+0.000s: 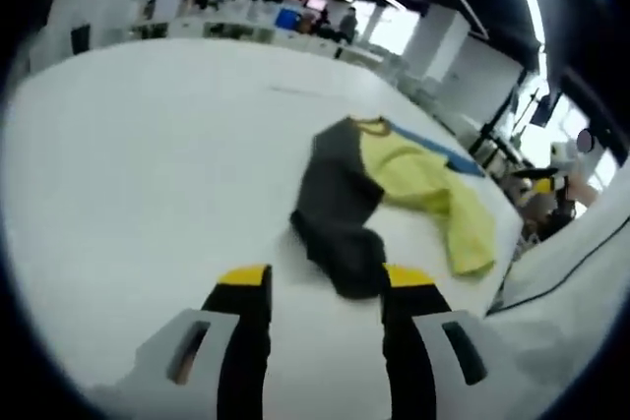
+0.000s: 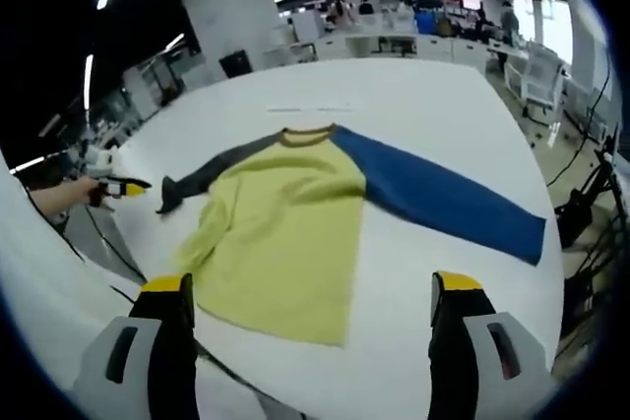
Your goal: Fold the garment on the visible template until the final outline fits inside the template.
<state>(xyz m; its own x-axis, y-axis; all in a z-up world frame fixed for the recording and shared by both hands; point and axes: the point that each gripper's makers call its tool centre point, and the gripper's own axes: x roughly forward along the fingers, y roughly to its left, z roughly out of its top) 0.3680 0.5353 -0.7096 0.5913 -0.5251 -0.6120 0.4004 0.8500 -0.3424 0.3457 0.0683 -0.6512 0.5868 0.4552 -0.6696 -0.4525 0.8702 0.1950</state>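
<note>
Hand-held gripper (image 1: 325,287) beside sleeve (image 1: 335,213) edge

1. Left gripper view: low over the white tabletop (image 1: 148,174), close by the garment's (image 1: 394,194) dark sleeve end, facing along it.
2. Right gripper view: higher, above the garment's hem, facing the collar (both share the garment).

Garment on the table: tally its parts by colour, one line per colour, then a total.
Parts of the garment, seen in the right gripper view:
Yellow body: 1
Blue sleeve: 1
Dark grey sleeve: 1
Brownish collar: 1
Total: 4 coloured parts, lying on the white table.
</note>
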